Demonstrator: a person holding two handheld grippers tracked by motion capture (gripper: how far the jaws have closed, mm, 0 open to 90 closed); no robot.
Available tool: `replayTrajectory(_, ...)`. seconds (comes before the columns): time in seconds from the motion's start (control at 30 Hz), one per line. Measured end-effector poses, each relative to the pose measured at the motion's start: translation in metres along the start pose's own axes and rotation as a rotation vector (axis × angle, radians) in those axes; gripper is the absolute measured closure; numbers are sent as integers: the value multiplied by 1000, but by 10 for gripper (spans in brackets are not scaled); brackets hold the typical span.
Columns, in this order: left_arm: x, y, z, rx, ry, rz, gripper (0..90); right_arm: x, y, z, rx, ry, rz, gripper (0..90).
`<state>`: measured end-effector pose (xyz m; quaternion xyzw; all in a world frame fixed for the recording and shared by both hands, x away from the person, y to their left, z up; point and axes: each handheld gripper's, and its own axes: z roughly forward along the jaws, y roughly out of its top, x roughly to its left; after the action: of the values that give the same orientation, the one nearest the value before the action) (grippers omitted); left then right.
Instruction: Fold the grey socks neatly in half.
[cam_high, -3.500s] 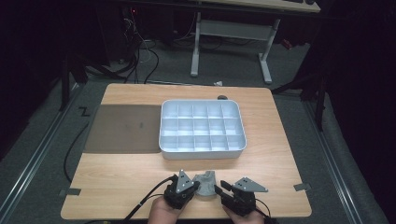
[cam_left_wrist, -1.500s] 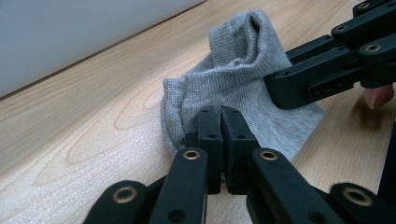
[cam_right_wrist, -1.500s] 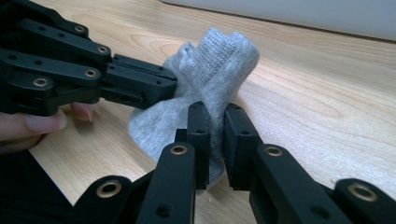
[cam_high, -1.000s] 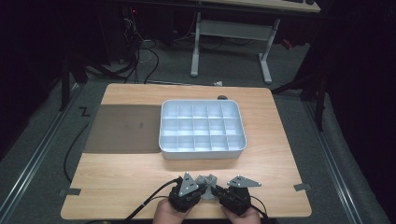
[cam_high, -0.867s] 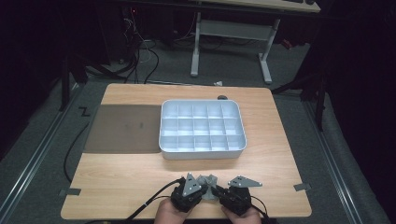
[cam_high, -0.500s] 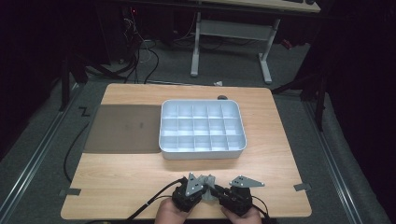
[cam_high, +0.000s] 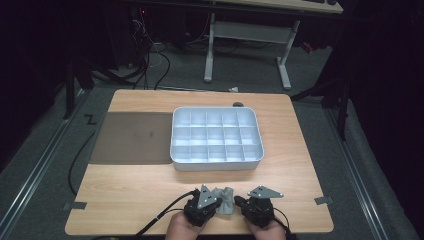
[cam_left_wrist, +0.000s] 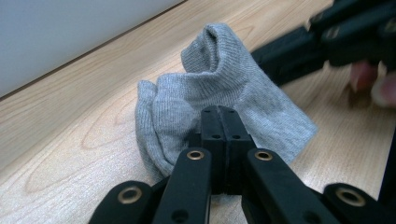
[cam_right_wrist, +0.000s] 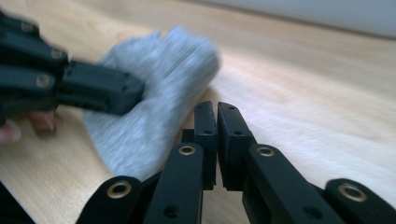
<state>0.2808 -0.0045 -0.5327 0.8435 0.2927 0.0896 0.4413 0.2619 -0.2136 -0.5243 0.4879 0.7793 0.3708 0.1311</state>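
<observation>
Left hand-held gripper (cam_left_wrist: 219, 121) pinches a grey sock (cam_left_wrist: 219, 93) on the desk (cam_high: 150, 185); right hand-held gripper (cam_right_wrist: 217, 116), jaws together, apparently grips nothing.

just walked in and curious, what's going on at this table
A person works a grey sock at the near edge of the wooden table with two hand-held grippers. The left gripper is shut on the sock's edge. The right gripper, jaws just closed, sits beside it. The white compartment tray looks empty.
</observation>
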Motion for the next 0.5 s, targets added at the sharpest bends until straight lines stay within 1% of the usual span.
replayTrajectory(0.07, 0, 0, 0, 0, -1, -2, 900, 4, -1, 3, 4, 15, -15, 887)
replayTrajectory(0.1, 0, 0, 0, 0, -1, -1, 900, 5, -2, 3, 3, 25, -14, 893)
replayTrajectory(0.17, 0, 0, 0, 1, -1, 0, 900, 6, -2, 3, -1, 52, 9, 900)
replayTrajectory(0.23, -1, 0, 0, 0, 3, 4, 900, 8, -2, 2, -20, 77, 16, 900)
replayTrajectory(0.3, -1, 0, 0, 1, 3, 4, 900, 13, 0, 2, -37, 96, 8, 900)
replayTrajectory(0.4, -1, 0, 0, 0, 4, 0, 900, 18, 3, 2, -63, 102, -8, 900)
replayTrajectory(0.43, -1, 0, 0, 1, 2, 0, 900, 19, 3, 1, -75, 112, -3, 900)
replayTrajectory(0.5, -1, 0, 0, 2, 3, 0, 900, 17, 2, 0, -85, 121, -9, 900)
